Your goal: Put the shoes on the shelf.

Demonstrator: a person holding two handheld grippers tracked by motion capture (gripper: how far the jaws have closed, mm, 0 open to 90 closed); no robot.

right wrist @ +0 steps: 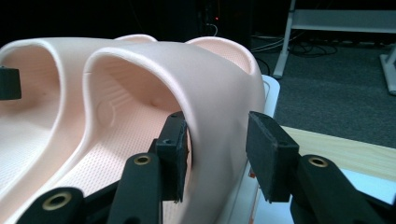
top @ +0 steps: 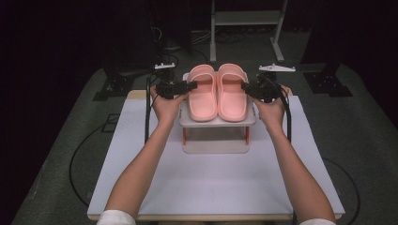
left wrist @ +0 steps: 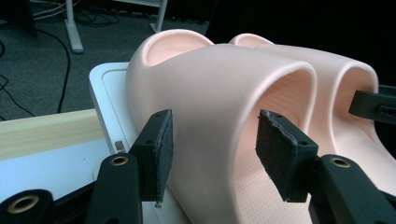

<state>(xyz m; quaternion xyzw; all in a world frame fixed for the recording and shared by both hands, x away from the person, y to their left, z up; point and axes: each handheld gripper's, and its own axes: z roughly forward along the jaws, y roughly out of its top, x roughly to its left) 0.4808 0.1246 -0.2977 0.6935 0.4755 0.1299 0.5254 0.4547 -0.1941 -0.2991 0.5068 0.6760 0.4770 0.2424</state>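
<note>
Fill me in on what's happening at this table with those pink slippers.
A person works a gripper in each hand at a pair of pink slippers on the top tier of a small white rack. The left gripper straddles the outer strap wall of the left slipper, and the right gripper does the same on the right slipper. Both sets of jaws stand a little apart from the straps, not pinching, and both slippers rest flat on the rack.

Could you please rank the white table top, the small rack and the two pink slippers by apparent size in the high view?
1. White table top
2. Small rack
3. Left slipper and right slipper: alike, unranked.
</note>
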